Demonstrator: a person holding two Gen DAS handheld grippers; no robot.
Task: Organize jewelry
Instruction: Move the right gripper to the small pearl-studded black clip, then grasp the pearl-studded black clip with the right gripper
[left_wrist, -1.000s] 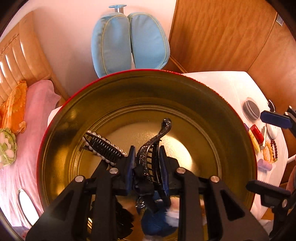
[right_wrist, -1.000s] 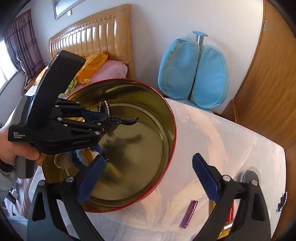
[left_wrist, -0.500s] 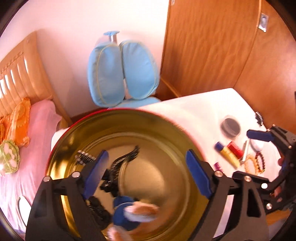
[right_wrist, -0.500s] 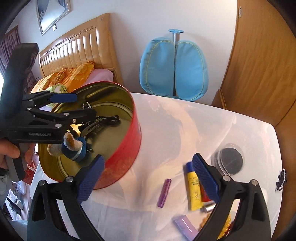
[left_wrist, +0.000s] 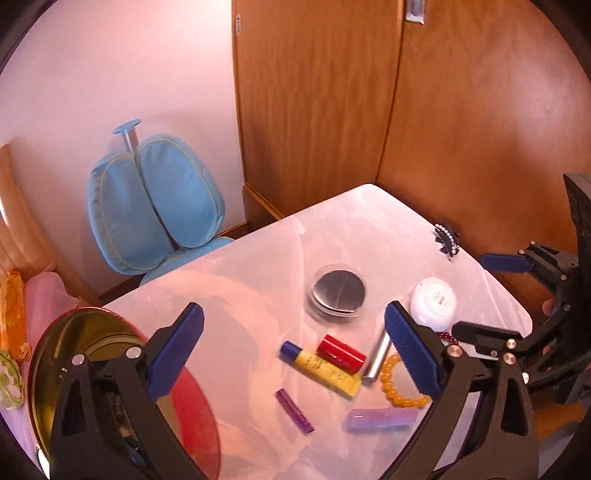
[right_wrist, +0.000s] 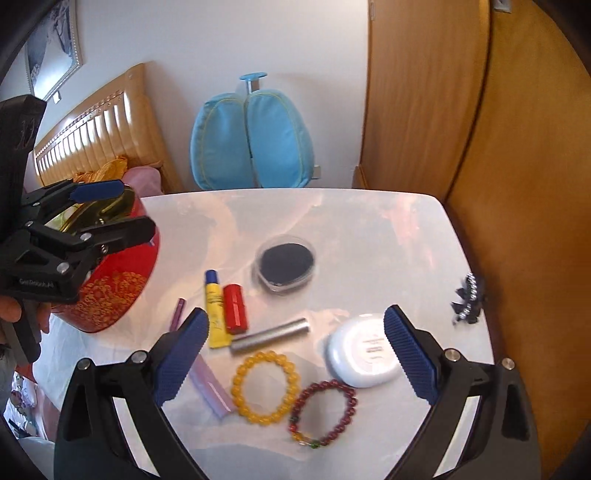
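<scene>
My left gripper (left_wrist: 291, 314) hangs over the white table (left_wrist: 369, 221), just right of the red tin (left_wrist: 195, 417); its jaws are opening with nothing between them. My right gripper (right_wrist: 295, 317) stands open and holds nothing, above a yellow bead bracelet (right_wrist: 236, 384) and a dark red bead bracelet (right_wrist: 352, 406). A black rhinestone hair clip (right_wrist: 467, 299) lies near the table's right edge. The tin's gold inside shows at lower left in the left wrist view; its contents are mostly hidden behind my gripper.
Between the grippers lie a yellow tube (right_wrist: 215, 310), red lipstick (right_wrist: 235, 308), silver tube (right_wrist: 269, 336), purple stick (right_wrist: 177, 314), lilac case (right_wrist: 210, 384), white compact (right_wrist: 364, 350) and a round clear case (right_wrist: 286, 264). A blue chair (right_wrist: 251, 144) and wooden wardrobe (right_wrist: 424, 110) stand behind.
My left gripper let go of the black hair claw inside the tin, opened wide and swung right out of it. My right gripper also swung right, over the bracelets.
</scene>
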